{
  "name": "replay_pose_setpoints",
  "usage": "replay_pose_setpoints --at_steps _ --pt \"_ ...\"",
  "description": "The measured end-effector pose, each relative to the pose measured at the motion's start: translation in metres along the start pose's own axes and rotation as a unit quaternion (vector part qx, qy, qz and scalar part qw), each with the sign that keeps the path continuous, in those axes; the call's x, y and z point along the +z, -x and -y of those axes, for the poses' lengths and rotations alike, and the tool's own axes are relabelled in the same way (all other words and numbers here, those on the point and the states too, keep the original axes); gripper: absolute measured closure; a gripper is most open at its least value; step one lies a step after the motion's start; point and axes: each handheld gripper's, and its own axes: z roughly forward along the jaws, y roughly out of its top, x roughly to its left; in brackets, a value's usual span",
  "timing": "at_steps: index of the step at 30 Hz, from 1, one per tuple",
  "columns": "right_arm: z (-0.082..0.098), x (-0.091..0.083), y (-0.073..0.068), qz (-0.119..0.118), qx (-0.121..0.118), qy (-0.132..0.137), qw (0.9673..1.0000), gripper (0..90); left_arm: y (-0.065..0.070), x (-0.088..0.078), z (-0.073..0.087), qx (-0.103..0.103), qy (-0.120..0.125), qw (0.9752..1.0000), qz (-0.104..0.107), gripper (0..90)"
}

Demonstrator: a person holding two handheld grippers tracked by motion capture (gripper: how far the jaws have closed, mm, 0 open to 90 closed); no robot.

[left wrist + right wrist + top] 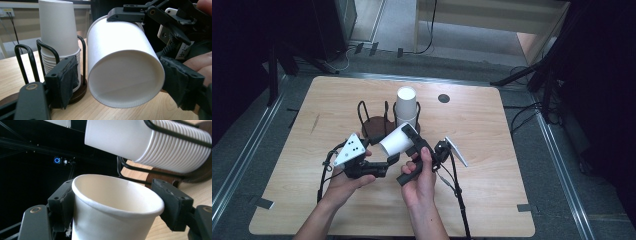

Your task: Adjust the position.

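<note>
cup: single white paper cup (395, 141) held tilted near its rim by right gripper (411, 139)
left gripper (384, 162): jaws spread, base unclamped
stack: nested white cups (406, 106) in black wire holder (374, 120), 12 o'clock
risk: thin wall likely crushed if squeezed harder

Left claw (388, 161) jaws spread apart, right claw (408, 131) jaws clamped, hands close together

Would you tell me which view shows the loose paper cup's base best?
The left gripper view: the paper cup lies sideways, its recessed base facing that camera. The right gripper view shows its open rim and inside instead. The high view shows its side, tilted between both grippers.
</note>
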Motion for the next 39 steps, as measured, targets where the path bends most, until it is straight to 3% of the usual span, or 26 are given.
replay_pose_setpoints --at_steps 5,10,13,15,16,18,20,22,32,39 --pt "-0.001 -0.002 -0.002 0.009 -0.036 0.013 0.9992 24.5 -0.001 -0.001 0.000 -0.005 0.001 1.0000 0.000 17.2" --pt "-0.002 -0.004 -0.004 0.021 -0.080 0.026 0.9962 24.7 -0.002 -0.001 0.000 -0.012 0.003 0.9999 0.004 16.9" --pt "-0.003 -0.005 -0.005 0.022 -0.091 0.032 0.9951 24.8 -0.003 -0.001 0.000 -0.014 0.001 0.9999 0.005 17.0" --pt "-0.005 -0.006 -0.007 0.031 -0.125 0.047 0.9906 24.8 -0.003 -0.001 0.000 -0.013 0.001 0.9999 0.005 17.1" --pt "-0.005 -0.006 -0.007 0.031 -0.125 0.047 0.9906 24.8 -0.003 -0.001 0.000 -0.013 0.001 0.9999 0.005 17.1" --pt "-0.006 -0.007 -0.008 0.040 -0.147 0.054 0.9868 24.8 -0.003 -0.001 0.000 -0.013 0.000 0.9999 0.005 17.2" --pt "-0.006 -0.006 -0.007 0.041 -0.152 0.057 0.9859 24.8 -0.003 -0.001 0.000 -0.014 0.000 0.9999 0.005 17.2" --pt "-0.008 -0.007 -0.007 0.047 -0.171 0.064 0.9821 24.9 -0.003 -0.001 0.000 -0.015 0.000 0.9999 0.004 17.2" --pt "-0.008 -0.007 -0.008 0.057 -0.217 0.080 0.9713 25.0 -0.004 -0.001 0.000 -0.016 -0.001 0.9999 0.004 17.3" --pt "-0.008 -0.007 -0.012 0.067 -0.267 0.094 0.9568 24.9 -0.004 -0.001 0.000 -0.018 0.001 0.9998 0.004 17.4"
